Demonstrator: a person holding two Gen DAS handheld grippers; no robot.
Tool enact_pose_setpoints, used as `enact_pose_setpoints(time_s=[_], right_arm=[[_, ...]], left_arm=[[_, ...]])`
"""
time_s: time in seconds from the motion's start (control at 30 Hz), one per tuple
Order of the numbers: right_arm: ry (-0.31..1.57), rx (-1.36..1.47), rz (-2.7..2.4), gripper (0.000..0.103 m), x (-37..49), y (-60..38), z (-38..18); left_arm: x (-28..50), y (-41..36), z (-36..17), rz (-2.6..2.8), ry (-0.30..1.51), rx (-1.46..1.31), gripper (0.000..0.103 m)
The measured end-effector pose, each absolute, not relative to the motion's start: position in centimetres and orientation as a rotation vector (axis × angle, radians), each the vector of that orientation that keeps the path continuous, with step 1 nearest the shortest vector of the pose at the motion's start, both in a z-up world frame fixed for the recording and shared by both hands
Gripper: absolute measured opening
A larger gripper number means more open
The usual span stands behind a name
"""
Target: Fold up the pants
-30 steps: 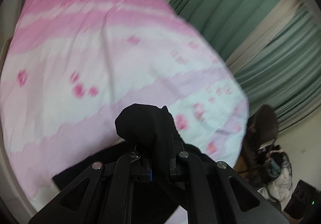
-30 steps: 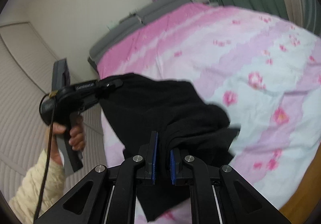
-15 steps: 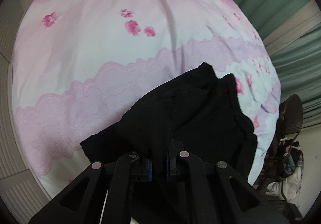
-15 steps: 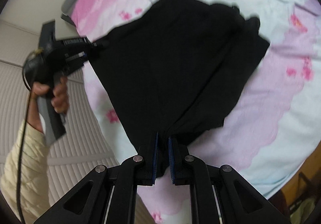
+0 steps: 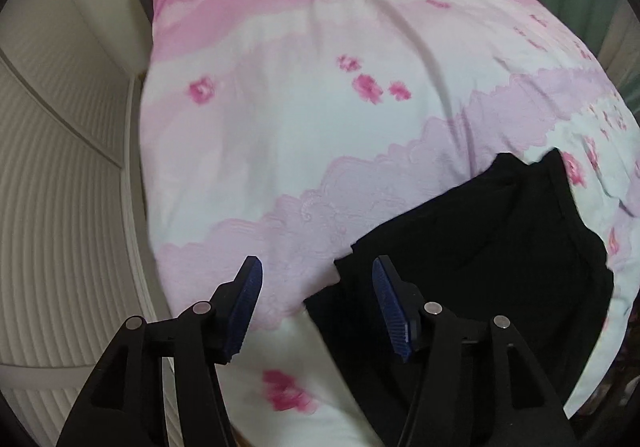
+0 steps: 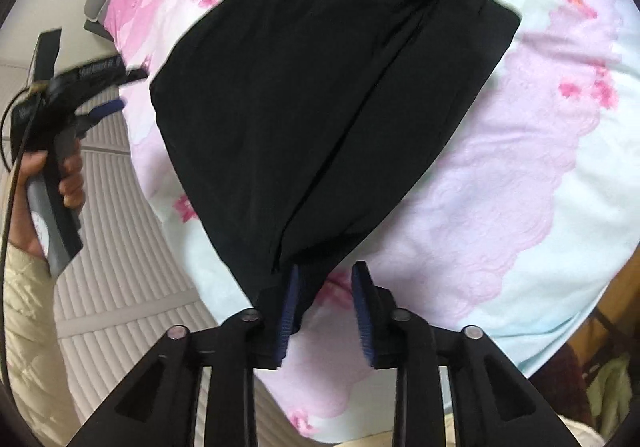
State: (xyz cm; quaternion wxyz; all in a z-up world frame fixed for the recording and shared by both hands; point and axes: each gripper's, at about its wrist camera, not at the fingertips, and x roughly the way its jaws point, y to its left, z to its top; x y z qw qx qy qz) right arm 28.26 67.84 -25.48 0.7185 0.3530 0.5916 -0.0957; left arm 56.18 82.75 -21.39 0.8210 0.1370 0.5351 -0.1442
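Black pants (image 6: 320, 99) lie flat on the bed's pink floral duvet (image 6: 520, 187), folded lengthwise, legs stacked; long axis runs from near-left to far-right in the right wrist view. Right tool (image 6: 324, 311) spread apart, empty, at the near end. Left tool (image 5: 316, 307) spread apart, empty, beside the left edge.

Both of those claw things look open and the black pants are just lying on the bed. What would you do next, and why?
Probably grip one end and fold the pants in half: they lie flat on the bedspread, legs together, and both the left gripper and right gripper are open, holding nothing.
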Motion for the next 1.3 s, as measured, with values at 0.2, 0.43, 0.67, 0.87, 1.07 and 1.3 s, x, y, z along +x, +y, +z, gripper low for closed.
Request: enact_pose_setpoints(time_s=[0.2, 0.43, 0.67, 0.87, 1.07, 1.3], right_arm=[[1.174, 0.583, -0.153, 0.066, 27.2, 65.6, -20.6], [1.01, 0.304, -0.09, 0.084, 23.0, 60.2, -13.7], [0.901, 0.362, -0.114, 0.09, 17.5, 51.2, -8.2], [0.836, 0.257, -0.175, 0.09, 11.5, 44.3, -4.8], [0.777, 0.159, -0.146, 0.09, 6.1, 37.6, -1.7], [0.743, 0.094, -0.101, 0.09, 0.9, 31.1, 0.4]], left_arm=[[49.3, 83.1, -16.0, -0.367, 1.005, 0.335, 0.069], [39.7, 80.3, -10.9, -0.416, 0.892, 0.377, 0.088], [30.1, 73.6, -7.5, -0.423, 0.871, 0.295, 0.09], [22.1, 65.7, -5.1, -0.415, 0.852, 0.204, 0.095], [14.3, 56.9, -2.6, -0.398, 0.814, 0.125, 0.097], [7.3, 49.1, 0.1, -0.38, 0.719, 0.113, 0.098]])
